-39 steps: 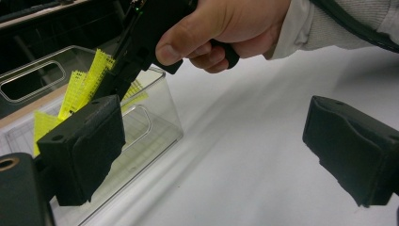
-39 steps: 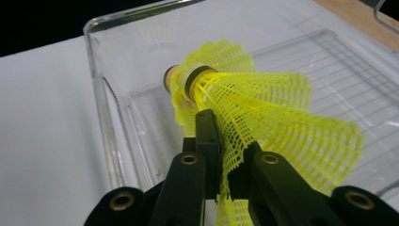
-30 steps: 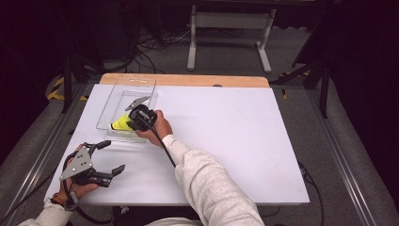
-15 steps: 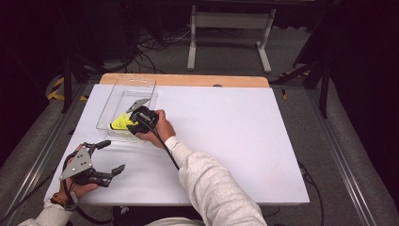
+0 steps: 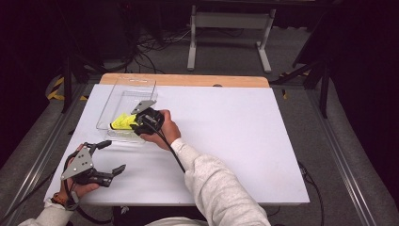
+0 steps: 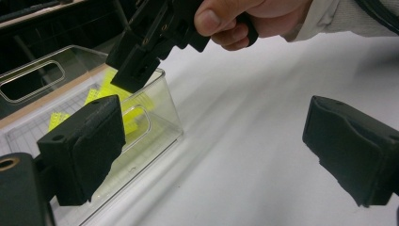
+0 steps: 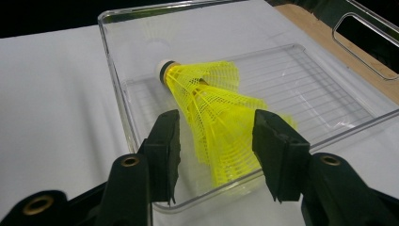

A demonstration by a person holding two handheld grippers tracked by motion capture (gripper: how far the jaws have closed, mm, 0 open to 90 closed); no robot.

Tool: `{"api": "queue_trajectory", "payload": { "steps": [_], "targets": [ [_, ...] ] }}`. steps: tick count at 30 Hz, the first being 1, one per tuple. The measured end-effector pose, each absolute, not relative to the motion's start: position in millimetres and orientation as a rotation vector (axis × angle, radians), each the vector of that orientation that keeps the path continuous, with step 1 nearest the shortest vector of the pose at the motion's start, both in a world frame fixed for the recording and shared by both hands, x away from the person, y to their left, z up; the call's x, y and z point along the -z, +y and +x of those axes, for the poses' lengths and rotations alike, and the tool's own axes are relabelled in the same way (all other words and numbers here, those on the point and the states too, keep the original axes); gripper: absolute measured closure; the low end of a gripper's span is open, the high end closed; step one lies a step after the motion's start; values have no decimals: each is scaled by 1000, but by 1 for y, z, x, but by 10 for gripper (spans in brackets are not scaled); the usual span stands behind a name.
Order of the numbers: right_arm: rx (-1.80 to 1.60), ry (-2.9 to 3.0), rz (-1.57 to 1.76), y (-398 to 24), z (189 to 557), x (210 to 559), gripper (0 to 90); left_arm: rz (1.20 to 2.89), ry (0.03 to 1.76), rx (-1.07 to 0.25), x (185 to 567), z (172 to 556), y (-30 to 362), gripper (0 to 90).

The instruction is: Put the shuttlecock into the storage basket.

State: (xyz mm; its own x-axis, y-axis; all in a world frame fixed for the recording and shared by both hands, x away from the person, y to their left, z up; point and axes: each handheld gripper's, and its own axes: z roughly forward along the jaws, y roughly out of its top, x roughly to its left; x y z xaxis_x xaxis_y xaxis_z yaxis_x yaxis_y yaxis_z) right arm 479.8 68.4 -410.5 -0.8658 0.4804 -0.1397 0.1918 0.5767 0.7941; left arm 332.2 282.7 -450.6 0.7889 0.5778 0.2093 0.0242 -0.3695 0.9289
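The shuttle lies in the clear bin, cork at abt 11 o'clock, skirt toward the R gripper, long axis running away from it. The R jaws have just been opening and now stand apart either side of the skirt, pads off it. The L gripper, jaws wide w/ nothing between, sits well off at 7 o'clock from the bin; the R hand is nearer.

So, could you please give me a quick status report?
Right gripper fingers just opened, straddling the yellow shuttlecock, not pressing. Shuttlecock lies in the clear tray. Left gripper open, idle. Nothing in the way.
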Motion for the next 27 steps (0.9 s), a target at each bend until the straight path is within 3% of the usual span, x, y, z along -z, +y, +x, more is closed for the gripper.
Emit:
{"api": "queue_trajectory", "payload": {
  "steps": [27],
  "targets": [
    [-1203, 2401, 470, 50, 465, 406, 489, 1886, 459, -632, 451, 333, 280, 72]
  ]
}}
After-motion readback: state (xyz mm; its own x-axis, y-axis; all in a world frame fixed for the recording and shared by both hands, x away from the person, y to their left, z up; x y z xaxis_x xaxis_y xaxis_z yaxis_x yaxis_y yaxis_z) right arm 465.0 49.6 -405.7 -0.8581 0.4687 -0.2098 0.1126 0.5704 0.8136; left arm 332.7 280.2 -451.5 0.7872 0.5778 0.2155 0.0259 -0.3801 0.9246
